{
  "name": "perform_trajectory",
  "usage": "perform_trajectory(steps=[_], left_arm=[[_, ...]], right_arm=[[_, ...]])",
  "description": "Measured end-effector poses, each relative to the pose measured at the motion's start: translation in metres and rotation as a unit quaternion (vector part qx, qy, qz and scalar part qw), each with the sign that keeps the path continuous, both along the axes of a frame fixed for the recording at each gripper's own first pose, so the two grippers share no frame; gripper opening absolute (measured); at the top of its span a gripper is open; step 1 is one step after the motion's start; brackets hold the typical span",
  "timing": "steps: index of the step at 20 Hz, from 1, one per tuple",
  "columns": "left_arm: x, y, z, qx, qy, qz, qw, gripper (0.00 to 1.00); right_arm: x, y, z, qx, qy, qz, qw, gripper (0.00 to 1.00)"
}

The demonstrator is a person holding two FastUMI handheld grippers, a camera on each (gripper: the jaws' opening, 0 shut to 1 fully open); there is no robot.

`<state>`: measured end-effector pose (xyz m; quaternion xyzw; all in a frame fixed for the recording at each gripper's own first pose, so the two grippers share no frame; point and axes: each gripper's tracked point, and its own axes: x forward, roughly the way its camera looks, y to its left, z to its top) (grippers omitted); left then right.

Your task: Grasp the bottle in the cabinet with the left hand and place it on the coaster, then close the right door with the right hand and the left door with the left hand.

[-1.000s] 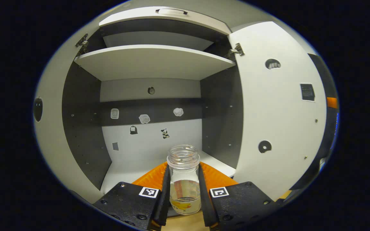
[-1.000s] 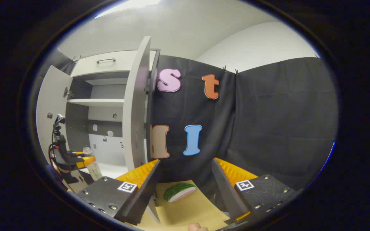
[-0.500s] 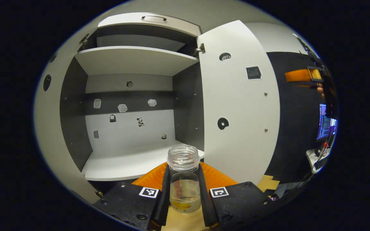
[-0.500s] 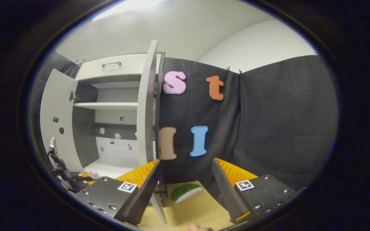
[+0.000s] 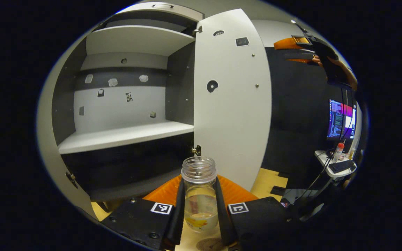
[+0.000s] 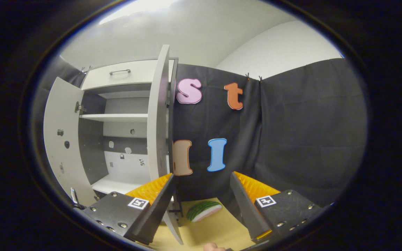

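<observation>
In the left gripper view, the left gripper (image 5: 199, 209) is clamped on a clear, uncapped plastic bottle (image 5: 200, 195) with a little liquid in the bottom; both fingers (image 5: 177, 212) press against its sides and it stands upright between them. The bottle is outside the grey-and-white cabinet (image 5: 124, 104), in front of its dark lower edge and above a tan wooden tabletop (image 5: 267, 179). Directly below the bottle, at the bottom edge of the view, part of a round pale coaster (image 5: 210, 244) shows; whether the bottle touches it cannot be told. The cabinet's white right door (image 5: 234, 101) stands open beside the bottle, and the lower white shelf (image 5: 124, 136) inside is bare. Far off at the upper right, the other gripper (image 5: 297, 48) is held up by a hand (image 5: 337, 68), near a lit computer screen (image 5: 340, 120).

In the right gripper view, the right gripper (image 6: 201, 195) has its 2 fingers (image 6: 159, 205) spread apart with nothing between them. Beyond them a watermelon-slice toy (image 6: 203, 210) lies on the tabletop (image 6: 204, 230). The right door (image 6: 159, 122) is seen edge-on and open, and the white left door (image 6: 59, 139) is swung wide open too
</observation>
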<state>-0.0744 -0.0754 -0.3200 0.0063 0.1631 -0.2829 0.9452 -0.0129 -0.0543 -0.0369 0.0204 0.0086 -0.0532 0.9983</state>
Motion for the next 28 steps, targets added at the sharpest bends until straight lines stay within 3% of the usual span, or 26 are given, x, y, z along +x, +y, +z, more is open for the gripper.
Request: perform_trajectory(steps=[9, 19, 28], left_arm=[[-0.048, -0.001, -0.087, 0.017, 0.077, -0.022, 0.997, 0.44], [-0.074, 0.014, -0.129, 0.024, 0.113, -0.002, 0.993, 0.45], [-0.079, 0.016, -0.129, 0.029, 0.113, -0.002, 0.993, 0.5]], right_arm=[[0.001, 0.008, 0.001, -0.014, -0.006, 0.009, 1.0, 0.96], [-0.003, 0.008, -0.001, -0.016, 0.0, 0.009, 1.0, 0.96], [0.001, 0.01, -0.008, -0.015, 0.008, 0.012, 1.0, 0.96]])
